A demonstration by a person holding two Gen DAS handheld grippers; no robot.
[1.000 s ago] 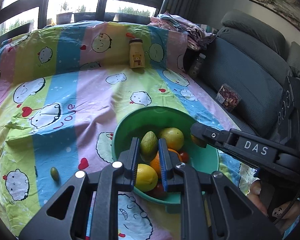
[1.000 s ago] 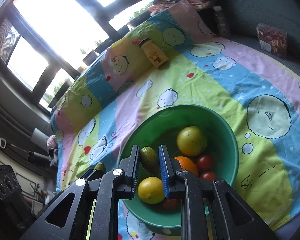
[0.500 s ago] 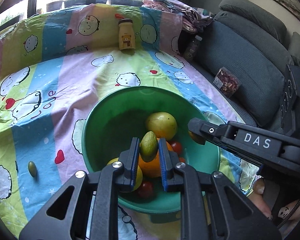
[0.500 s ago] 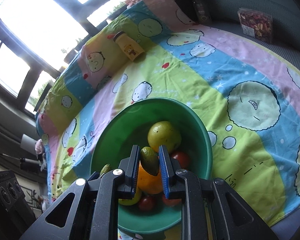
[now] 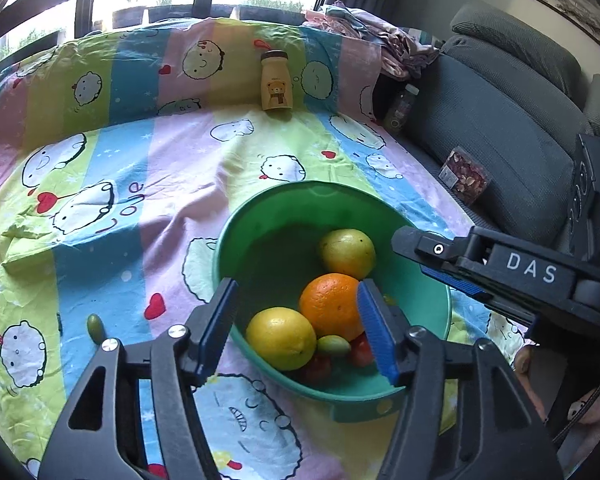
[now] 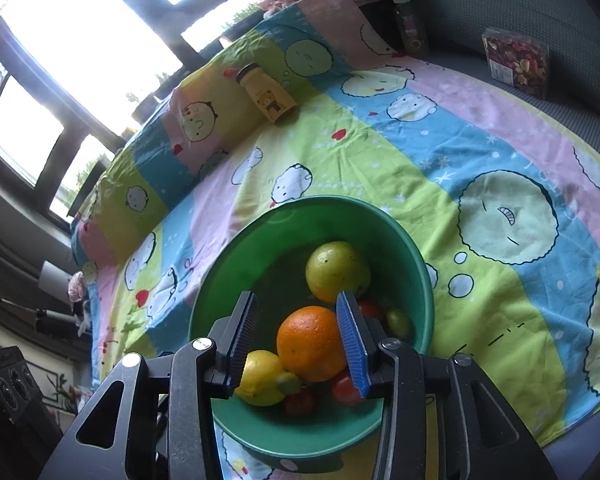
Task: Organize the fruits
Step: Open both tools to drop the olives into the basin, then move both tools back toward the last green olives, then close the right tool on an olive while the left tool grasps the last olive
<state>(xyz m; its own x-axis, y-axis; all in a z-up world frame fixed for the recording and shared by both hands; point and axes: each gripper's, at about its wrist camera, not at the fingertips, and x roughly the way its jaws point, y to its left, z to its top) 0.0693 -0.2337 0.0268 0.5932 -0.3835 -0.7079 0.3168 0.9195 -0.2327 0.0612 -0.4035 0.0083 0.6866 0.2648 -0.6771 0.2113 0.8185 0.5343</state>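
Fruit fills the round green plastic bowl [image 5: 236, 248] that stands on the striped cartoon-print bedsheet [image 5: 100, 184], and both tongs hang above it, pointing steeply down into the heap. The left tongs [image 5: 296, 320] have just been opening and now stand wide, gripping nothing; the right tongs [image 6: 296, 334] have also just been opening, to a narrower gap, and no pad presses on any fruit. I judge that each has let a small fruit fall: one small green oval fruit [image 5: 333, 346] lies between the yellow lemon [image 5: 281, 338] and the round orange [image 5: 330, 306], its long axis nearly level and pointing from the lemon towards the red tomatoes [image 5: 360, 352]. Another small green fruit [image 6: 398, 322] rests against the bowl wall in the right wrist view, its direction hard to tell. The big yellow-green citrus [image 5: 347, 253] sits behind the orange. One more small green oval fruit [image 5: 94, 327] is outside the bowl, on the sheet, well apart from it, its long axis running away from the camera. It seems to be the next to collect.
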